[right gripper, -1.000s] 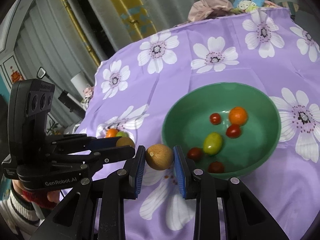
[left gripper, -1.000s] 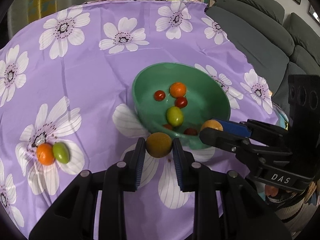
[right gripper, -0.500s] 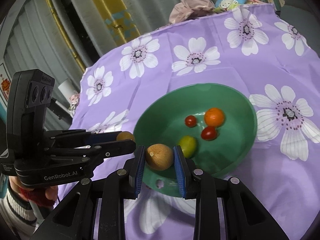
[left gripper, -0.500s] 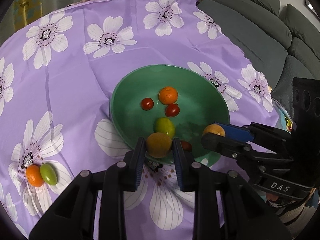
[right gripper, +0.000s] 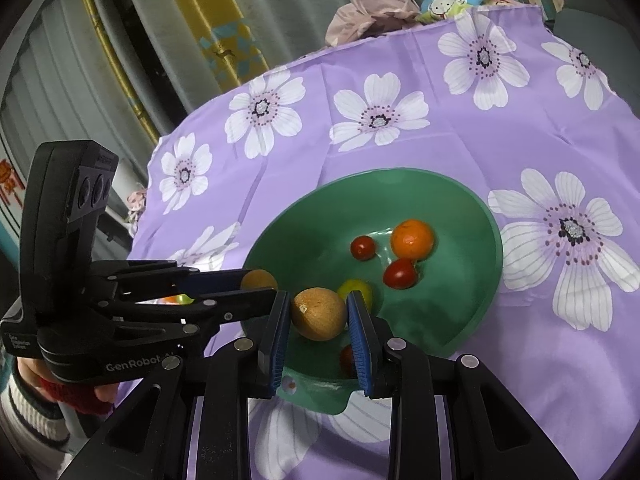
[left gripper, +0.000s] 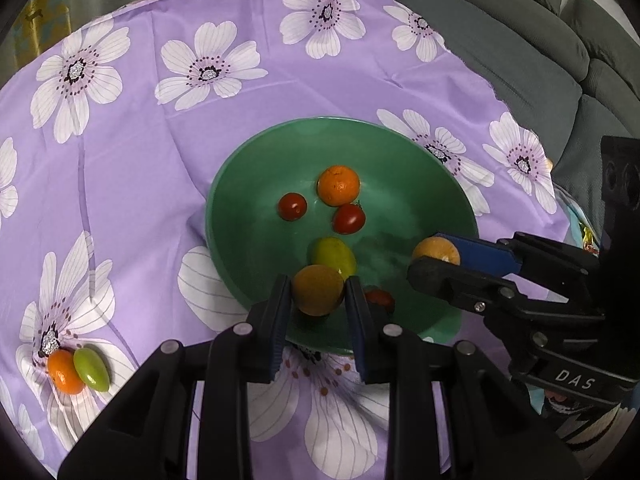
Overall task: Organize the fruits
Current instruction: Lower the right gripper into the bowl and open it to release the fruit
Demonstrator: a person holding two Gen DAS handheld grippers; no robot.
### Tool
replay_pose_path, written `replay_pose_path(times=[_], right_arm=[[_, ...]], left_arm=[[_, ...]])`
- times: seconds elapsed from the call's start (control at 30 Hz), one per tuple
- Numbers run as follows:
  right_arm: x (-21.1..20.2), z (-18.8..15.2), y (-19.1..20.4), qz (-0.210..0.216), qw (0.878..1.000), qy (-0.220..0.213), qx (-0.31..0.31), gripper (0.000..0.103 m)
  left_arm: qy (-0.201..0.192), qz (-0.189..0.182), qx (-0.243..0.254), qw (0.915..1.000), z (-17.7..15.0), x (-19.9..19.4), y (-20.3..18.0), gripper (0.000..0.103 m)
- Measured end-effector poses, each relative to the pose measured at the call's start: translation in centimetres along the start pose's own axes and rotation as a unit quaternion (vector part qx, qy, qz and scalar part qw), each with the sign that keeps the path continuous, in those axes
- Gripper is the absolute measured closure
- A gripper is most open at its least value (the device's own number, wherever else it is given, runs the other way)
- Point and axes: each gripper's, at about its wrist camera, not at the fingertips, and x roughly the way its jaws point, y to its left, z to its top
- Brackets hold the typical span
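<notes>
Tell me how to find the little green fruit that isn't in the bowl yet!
Start at the green bowl in the middle of the purple flowered cloth, then look down and left to the big white flower near the cloth's edge. Two small fruits lie there touching, and the green fruit is the oval one on the right, beside a round orange one. The bowl's greenish fruit is yellower.

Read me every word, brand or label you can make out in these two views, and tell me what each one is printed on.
"DAS": on the body of the right gripper, seen from the left wrist view.
"GenRobot.AI": on the body of the left gripper, seen from the right wrist view; its last letters are partly hidden.
Small white print on that same body's left end: too small to read.
</notes>
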Motion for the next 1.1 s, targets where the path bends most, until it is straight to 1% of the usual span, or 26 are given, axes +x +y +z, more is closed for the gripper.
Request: replay_pose_path(times=[0.67, 1.1], right_arm=[[1.0, 0.9, -0.7, -0.008, 1.000, 0.009, -0.008, 0.072], [1.3, 0.9, -0.9, -0.012, 1.000, 0.014, -0.014, 0.072]], left_arm=[[0.021, 0.012, 0.019, 0.9995, 0.8, 2.2, -0.5, 0.076], [0.028, 0.019, 0.026, 0.9991, 1.0, 2.7, -0.8, 0.076]])
